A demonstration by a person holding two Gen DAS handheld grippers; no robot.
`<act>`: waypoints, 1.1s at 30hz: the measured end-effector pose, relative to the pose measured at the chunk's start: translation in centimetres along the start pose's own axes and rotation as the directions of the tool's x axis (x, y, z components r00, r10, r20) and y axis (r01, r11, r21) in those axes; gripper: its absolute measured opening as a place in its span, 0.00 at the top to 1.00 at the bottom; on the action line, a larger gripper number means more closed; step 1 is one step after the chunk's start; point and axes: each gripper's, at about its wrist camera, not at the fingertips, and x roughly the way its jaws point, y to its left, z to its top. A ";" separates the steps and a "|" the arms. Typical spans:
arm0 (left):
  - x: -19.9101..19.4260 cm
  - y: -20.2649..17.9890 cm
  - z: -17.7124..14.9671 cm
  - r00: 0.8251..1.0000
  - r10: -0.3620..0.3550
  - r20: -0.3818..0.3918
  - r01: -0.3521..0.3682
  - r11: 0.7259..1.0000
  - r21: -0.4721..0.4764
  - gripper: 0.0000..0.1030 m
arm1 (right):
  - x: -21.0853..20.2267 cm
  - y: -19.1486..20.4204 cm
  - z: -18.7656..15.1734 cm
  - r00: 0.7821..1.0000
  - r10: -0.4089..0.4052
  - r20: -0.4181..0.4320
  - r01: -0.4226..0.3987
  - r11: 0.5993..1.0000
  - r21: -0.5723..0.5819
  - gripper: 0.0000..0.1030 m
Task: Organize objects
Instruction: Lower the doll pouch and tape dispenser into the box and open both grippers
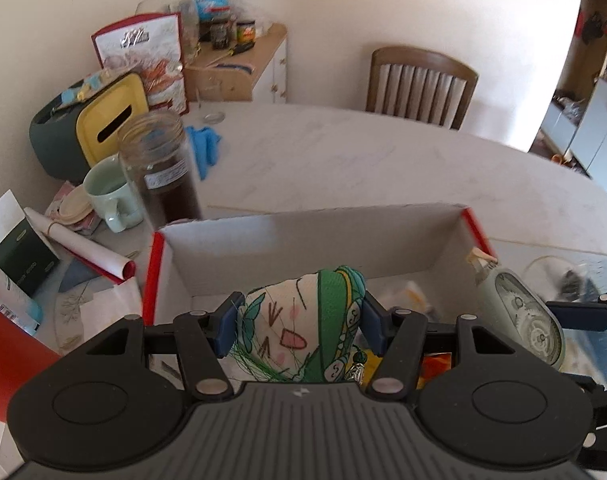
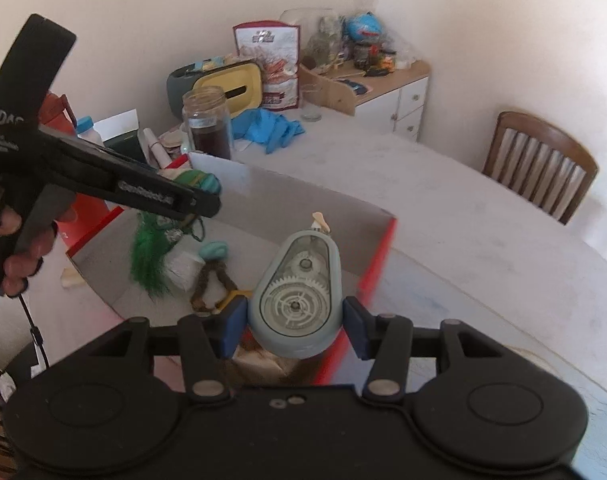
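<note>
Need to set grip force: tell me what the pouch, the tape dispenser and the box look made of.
Pouch: soft printed cloth, matte; it bulges between the left gripper's pads and trails green thread fringe.
Tape dispenser: hard plastic, a pale matte shell with a clear window showing gear wheels.
Box: likely cardboard, with thin flat white walls and red outer faces.

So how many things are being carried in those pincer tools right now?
2. The left tool holds a cloth doll with green tassels; the right tool holds a pale tape dispenser. Both hang over the open cardboard box.
</note>
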 end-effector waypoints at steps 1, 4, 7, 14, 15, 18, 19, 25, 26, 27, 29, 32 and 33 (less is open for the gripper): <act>0.4 0.2 0.0 1.000 0.003 -0.006 -0.003 1.000 0.005 0.42 | 0.6 0.3 0.2 1.000 0.005 -0.001 -0.005 1.000 -0.003 0.51; 1.7 0.7 0.0 1.000 0.028 -0.015 -0.027 0.999 0.023 0.42 | 2.7 0.9 0.9 0.999 0.015 -0.028 -0.015 1.000 0.004 0.51; 3.0 1.3 0.0 0.999 0.036 -0.034 -0.035 0.999 0.024 0.42 | 4.5 1.4 1.3 0.999 0.025 -0.049 -0.025 1.000 -0.003 0.51; 6.2 2.4 -0.6 0.993 0.064 -0.101 -0.060 0.997 0.041 0.42 | 8.1 2.6 1.5 0.994 0.026 -0.103 -0.031 0.999 -0.040 0.51; 6.5 2.5 -0.6 0.992 0.068 -0.104 -0.064 0.997 0.043 0.41 | 8.5 2.8 1.5 0.993 0.022 -0.112 -0.028 0.999 -0.047 0.51; 7.0 2.2 -0.6 0.992 0.089 -0.095 -0.081 0.993 0.082 0.41 | 9.6 3.0 1.4 0.990 0.016 -0.140 -0.025 0.998 -0.064 0.51; 7.0 2.2 -0.5 0.992 0.089 -0.094 -0.081 0.993 0.088 0.40 | 9.9 3.1 1.4 0.988 0.014 -0.151 -0.024 0.997 -0.067 0.51; 7.4 0.8 -0.7 0.992 0.090 -0.087 -0.074 0.982 0.176 0.40 | 10.7 3.3 1.2 0.985 0.004 -0.170 -0.016 0.997 -0.074 0.51; 7.5 0.6 -0.7 0.992 0.087 -0.094 -0.068 0.979 0.190 0.40 | 10.8 3.3 1.1 0.985 0.003 -0.171 -0.016 0.997 -0.073 0.51; 7.7 0.5 -0.7 0.991 0.085 -0.108 -0.063 0.978 0.199 0.40 | 10.8 3.3 1.2 0.985 0.002 -0.172 -0.015 0.997 -0.072 0.51; 8.3 0.4 -0.7 0.986 0.077 -0.145 -0.045 0.977 0.207 0.40 | 10.9 3.2 1.2 0.985 0.000 -0.174 -0.012 0.998 -0.067 0.51; 8.7 0.3 -0.6 0.983 0.068 -0.170 -0.031 0.977 0.211 0.39 | 10.8 3.3 1.2 0.984 -0.001 -0.177 -0.011 0.998 -0.066 0.51; 8.9 0.4 -0.5 0.982 0.065 -0.176 -0.027 0.977 0.210 0.39 | 10.7 3.2 1.3 0.984 -0.003 -0.176 -0.009 0.998 -0.067 0.51</act>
